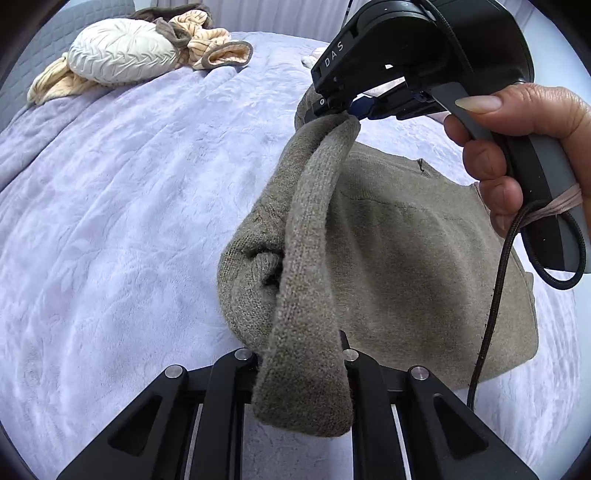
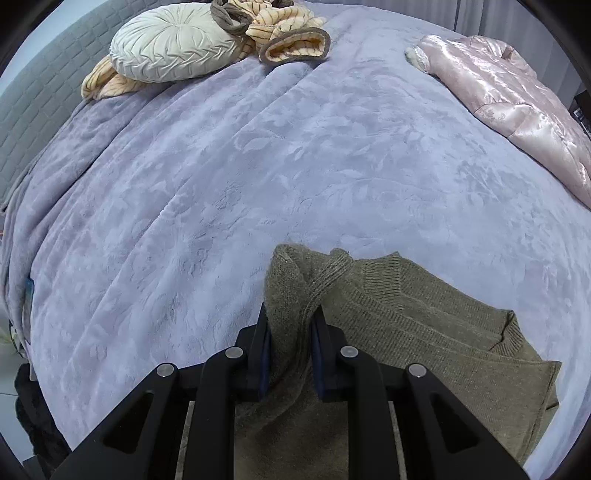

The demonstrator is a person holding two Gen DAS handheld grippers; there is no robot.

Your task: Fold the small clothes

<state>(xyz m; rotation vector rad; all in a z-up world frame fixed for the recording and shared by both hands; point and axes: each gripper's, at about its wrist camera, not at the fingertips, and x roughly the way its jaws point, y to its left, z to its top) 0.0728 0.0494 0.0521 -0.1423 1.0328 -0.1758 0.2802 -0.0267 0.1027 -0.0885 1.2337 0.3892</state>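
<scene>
An olive-green knit sweater point(image 1: 399, 266) lies on the lilac bedspread point(image 1: 129, 221). My left gripper point(image 1: 301, 369) is shut on one end of the sweater's left edge; the fabric drapes over its fingers. My right gripper point(image 1: 338, 110) shows in the left wrist view, held by a hand, shut on the far end of the same edge and lifting it. In the right wrist view my right gripper point(image 2: 291, 332) pinches the bunched knit between its pads, with the rest of the sweater point(image 2: 424, 325) spread to the right.
A round cream cushion point(image 2: 173, 48) and a striped beige garment point(image 2: 288, 33) lie at the far left of the bed. A shiny pink jacket point(image 2: 509, 107) lies at the far right. A grey quilted headboard point(image 2: 40, 99) bounds the left side.
</scene>
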